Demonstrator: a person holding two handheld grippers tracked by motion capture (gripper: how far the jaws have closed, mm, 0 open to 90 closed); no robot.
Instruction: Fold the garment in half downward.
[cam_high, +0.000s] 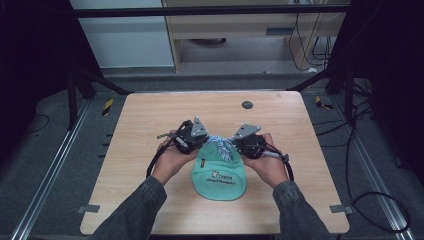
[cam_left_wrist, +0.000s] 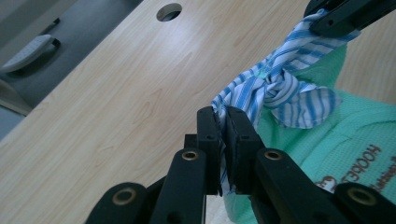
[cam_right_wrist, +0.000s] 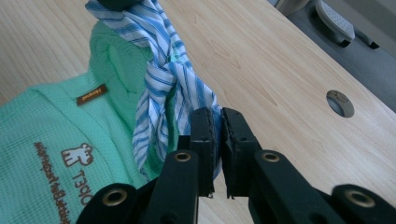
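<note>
The high view looks down and forward over the wooden table (cam_high: 150, 120). Each gripper view sits close behind its own fingers, facing the striped cloth (cam_left_wrist: 280, 88) that both share.

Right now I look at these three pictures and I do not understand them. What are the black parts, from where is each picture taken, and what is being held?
A person sits at a wooden table and holds a two-jaw tool in each hand. The high view looks down from above; the other two come from cameras riding on each tool, looking along its black jaws. On the table lies a green cloth bag tied with a blue-striped strip. The left tool is shut on one end of the strip, the right tool on the other end, with the knot between them.
</note>
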